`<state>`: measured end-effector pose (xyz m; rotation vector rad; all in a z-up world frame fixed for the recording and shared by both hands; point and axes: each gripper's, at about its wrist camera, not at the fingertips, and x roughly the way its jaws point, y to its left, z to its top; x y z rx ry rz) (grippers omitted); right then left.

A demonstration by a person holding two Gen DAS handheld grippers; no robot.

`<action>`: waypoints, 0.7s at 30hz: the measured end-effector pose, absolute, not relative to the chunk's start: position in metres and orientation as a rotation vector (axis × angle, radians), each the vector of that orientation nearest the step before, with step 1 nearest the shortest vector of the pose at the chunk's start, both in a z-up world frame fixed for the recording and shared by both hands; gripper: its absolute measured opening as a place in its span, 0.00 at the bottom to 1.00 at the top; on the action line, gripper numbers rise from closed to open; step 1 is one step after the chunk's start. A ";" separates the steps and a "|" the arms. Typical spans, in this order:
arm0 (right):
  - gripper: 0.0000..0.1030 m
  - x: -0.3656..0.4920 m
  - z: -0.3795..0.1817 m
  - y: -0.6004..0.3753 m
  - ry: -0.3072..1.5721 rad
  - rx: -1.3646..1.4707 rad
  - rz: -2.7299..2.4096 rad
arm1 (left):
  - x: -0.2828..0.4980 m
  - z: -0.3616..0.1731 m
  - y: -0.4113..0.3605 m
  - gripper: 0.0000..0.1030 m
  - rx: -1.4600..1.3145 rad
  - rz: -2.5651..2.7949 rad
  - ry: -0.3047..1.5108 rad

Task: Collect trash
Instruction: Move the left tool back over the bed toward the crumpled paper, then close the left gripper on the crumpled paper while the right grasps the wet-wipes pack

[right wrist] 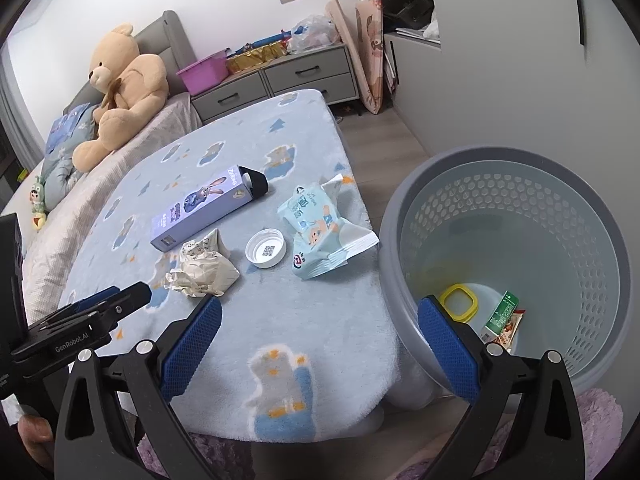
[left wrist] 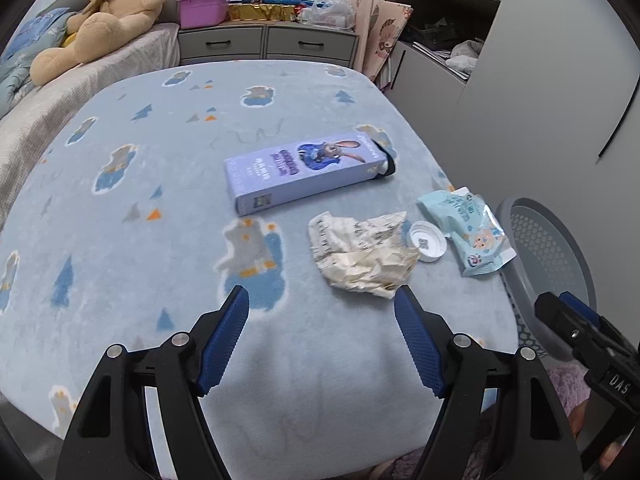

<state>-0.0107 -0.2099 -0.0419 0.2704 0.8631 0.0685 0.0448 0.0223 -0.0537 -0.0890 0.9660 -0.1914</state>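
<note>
On the table (left wrist: 120,280), the box (left wrist: 304,170) lies behind the crumpled paper (left wrist: 362,254); right of the paper sits the cap (left wrist: 427,242), then the wrapper (left wrist: 466,230); the basket (right wrist: 516,268) stands beside the table's right edge.

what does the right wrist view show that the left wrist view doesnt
Only the right wrist view looks into the grey perforated bin, showing a yellow ring and a green packet at its bottom.

Only the left wrist view shows clutter in the open cupboard shelf.

Both show the purple carton, crumpled paper, white cap and blue wipes packet on the blanket, with both grippers open and empty.
</note>
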 end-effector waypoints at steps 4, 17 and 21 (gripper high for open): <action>0.94 -0.009 -0.044 -0.214 0.867 0.278 0.064 | 0.058 -0.053 0.007 0.71 -0.086 -0.219 0.963; 0.94 -0.001 -0.048 -0.228 0.881 0.293 0.047 | 0.082 -0.079 -0.023 0.72 -0.037 -0.227 1.006; 0.94 0.006 -0.045 -0.228 0.876 0.274 0.050 | 0.091 -0.084 -0.024 0.72 -0.045 -0.216 1.005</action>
